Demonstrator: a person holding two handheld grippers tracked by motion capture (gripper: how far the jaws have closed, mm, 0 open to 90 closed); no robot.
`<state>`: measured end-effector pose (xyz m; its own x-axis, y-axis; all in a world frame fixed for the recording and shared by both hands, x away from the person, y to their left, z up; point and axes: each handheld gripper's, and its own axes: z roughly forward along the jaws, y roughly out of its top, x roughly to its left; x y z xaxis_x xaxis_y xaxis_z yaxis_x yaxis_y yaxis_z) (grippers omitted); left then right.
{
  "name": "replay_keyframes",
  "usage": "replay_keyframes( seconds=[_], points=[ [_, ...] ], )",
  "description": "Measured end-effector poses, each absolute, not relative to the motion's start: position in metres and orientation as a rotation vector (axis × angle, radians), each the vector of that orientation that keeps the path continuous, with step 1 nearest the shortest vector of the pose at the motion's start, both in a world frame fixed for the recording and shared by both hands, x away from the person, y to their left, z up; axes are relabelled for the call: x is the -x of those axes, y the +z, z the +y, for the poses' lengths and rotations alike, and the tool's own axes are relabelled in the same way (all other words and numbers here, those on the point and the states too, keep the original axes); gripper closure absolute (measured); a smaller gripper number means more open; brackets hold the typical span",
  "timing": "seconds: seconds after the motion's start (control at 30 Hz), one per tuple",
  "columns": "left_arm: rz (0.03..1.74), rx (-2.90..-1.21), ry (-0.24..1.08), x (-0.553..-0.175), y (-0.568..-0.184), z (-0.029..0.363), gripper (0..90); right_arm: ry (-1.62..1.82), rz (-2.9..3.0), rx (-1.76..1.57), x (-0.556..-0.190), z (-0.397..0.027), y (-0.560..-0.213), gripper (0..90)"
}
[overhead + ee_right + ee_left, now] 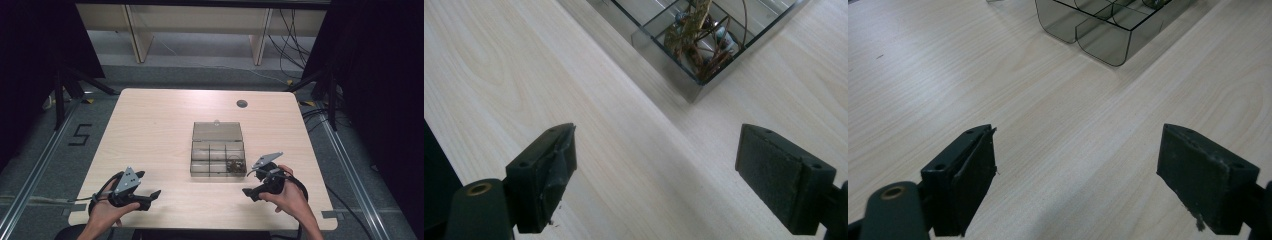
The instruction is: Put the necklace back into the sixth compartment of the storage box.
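Pale wood-grain table (150, 130) stands on a grey floor between dark curtains. Near its middle sits a clear smoky plastic compartment box (218, 155) with its hinged lid laid open away from the person. One corner compartment, nearest the right gripper (252, 184), holds a tangle of small brown and metallic parts (699, 35); the neighbouring cells look empty. The left gripper (148, 187) rests near the front edge, well apart from the box. Both grippers' jaws stand wide apart, holding nothing.

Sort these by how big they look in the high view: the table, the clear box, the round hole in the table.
1. Table, largest.
2. Clear box.
3. Round hole, smallest.
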<state>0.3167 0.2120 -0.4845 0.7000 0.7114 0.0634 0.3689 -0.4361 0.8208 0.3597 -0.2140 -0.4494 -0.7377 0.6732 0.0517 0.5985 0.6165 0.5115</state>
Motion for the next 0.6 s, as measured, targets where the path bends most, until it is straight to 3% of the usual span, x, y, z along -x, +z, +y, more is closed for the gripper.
replay_keyframes(
  seconds=[0.6],
  points=[
    [0.847,-2.052,0.496,-0.316,-0.485,0.211,15.1,0.856,2.647,-1.069,-0.342,-0.226,-0.469,17.3]
  ],
)
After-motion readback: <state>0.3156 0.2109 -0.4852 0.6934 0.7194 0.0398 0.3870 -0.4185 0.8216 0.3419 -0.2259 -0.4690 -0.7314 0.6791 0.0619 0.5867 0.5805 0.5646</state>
